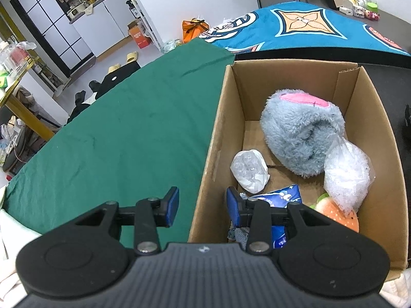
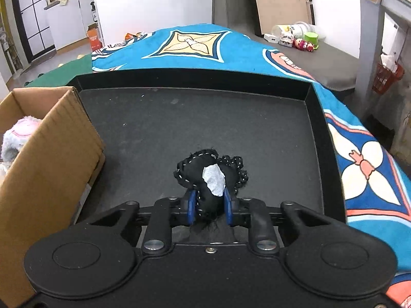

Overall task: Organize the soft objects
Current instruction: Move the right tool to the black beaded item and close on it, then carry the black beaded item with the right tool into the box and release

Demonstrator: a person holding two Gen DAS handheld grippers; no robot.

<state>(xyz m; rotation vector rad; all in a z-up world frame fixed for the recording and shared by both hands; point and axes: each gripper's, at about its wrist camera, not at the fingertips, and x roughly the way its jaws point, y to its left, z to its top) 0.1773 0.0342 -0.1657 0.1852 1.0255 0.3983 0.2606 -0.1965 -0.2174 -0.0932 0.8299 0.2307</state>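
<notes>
Black fabric pouch (image 2: 205,179), white-stitched with a pale patch, is pinched by the right gripper (image 2: 208,206) at lower centre over the black tray (image 2: 318,118); its lower part is hidden. Only the left view shows the left gripper (image 1: 203,206) spread astride the cardboard box (image 1: 215,138) wall, with the grey plush (image 1: 300,138) inside.

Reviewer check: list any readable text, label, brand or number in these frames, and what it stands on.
Blue printed packet in the cardboard box: white lettering, mostly hidden by the left gripper, unreadable.
Orange carton on the floor: print too blurred.
White tub on the grey tabletop: label too small.
</notes>
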